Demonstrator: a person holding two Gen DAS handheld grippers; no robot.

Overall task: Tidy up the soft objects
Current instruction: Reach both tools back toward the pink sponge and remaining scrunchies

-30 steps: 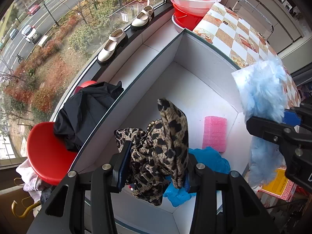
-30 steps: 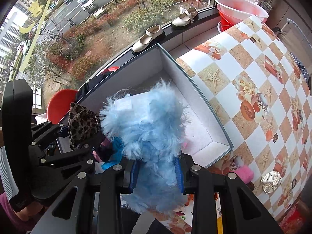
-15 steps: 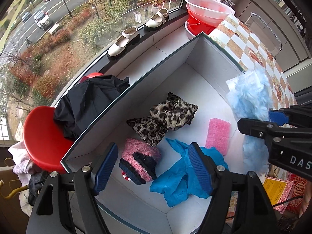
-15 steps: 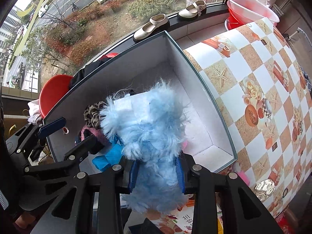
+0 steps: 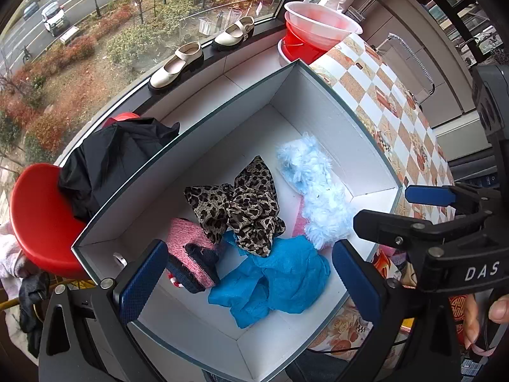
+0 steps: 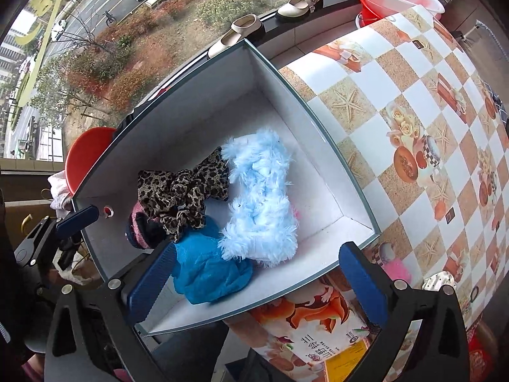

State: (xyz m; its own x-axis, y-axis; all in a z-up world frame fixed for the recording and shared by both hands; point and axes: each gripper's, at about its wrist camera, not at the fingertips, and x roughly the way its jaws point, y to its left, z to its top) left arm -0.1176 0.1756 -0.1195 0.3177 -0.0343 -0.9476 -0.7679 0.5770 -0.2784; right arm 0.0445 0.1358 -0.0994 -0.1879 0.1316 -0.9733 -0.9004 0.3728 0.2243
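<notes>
**Both grippers wide and empty over the box**

The left gripper and right gripper have just been opening; nothing sits between their pads. In the white box lie the fluffy blue piece, leopard cloth, blue cloth and pink knit. Only the left view shows the black garment; only the right view shows the printed packet near the box.

One white box holds five soft things: one leopard-print cloth, one fluffy light-blue piece, one blue crumpled cloth, one pink knit item with dark trim and one pink sponge, mostly hidden. Two cream shoes sit on the windowsill. Two red-and-white basins are stacked, beside one red stool carrying one black garment.
</notes>
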